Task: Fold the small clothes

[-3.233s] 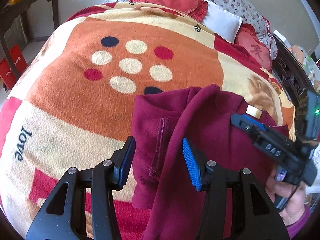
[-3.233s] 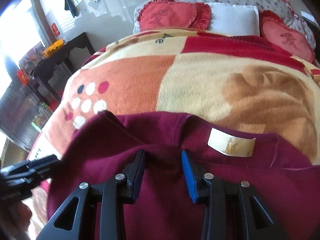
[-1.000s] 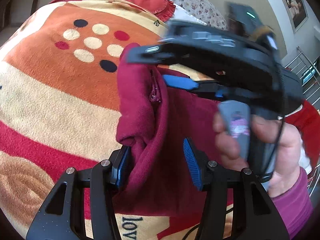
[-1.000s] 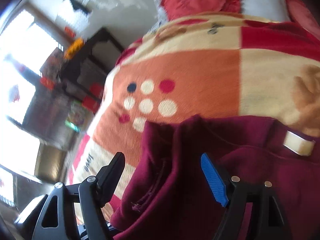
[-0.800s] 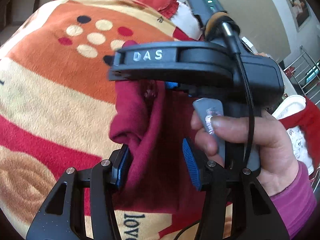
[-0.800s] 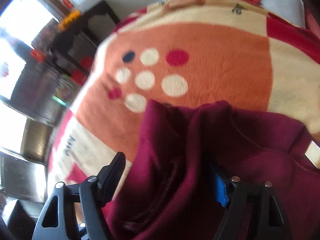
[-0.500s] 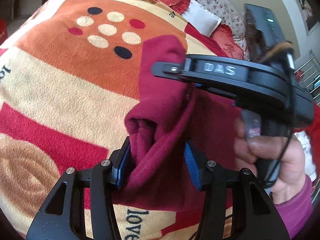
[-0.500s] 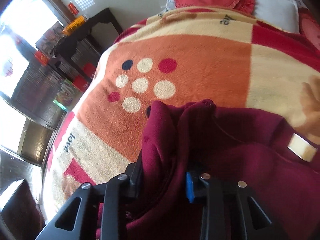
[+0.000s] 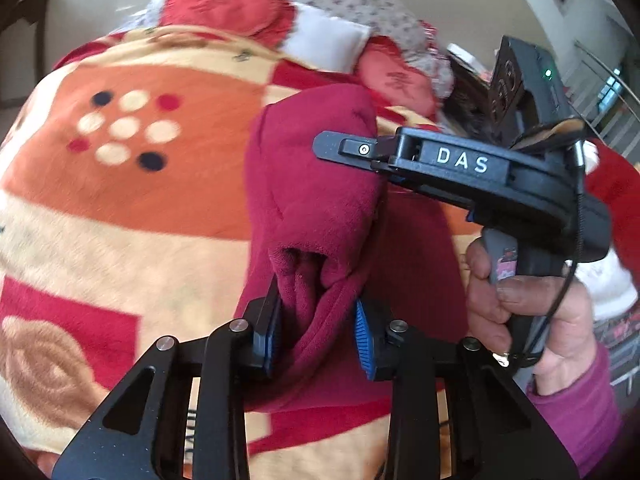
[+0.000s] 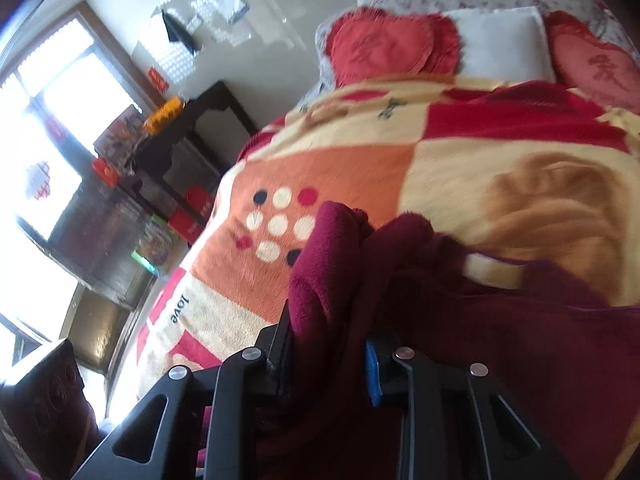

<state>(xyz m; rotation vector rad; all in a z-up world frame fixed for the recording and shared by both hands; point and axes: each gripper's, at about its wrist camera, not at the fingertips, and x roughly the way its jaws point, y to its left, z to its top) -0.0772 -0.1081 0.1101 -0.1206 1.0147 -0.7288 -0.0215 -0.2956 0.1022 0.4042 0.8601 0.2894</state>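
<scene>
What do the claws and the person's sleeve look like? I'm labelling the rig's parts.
Each claw is matte black with silver rivets and ribbed blue pads: left claw, right claw. The right claw's body reads "DAS" in white, carries a thin black cable and a green light. The sleeve is magenta.

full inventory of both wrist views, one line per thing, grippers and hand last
garment: 1, maroon fleece, bunched on the blanket, cream label at its neck
blanket: 1, orange, cream and red with dots, covers the bed
heart cushions: 2, red, at the head of the bed
pillow: 1, white, between the cushions
dark table: 1, beside the bed near the window
left hand-held gripper: black, blue pads, jaws closing on a fold of the garment
right hand-held gripper: black, jaws closing on the garment
right hand: 1, magenta sleeve, holding the right gripper's handle
</scene>
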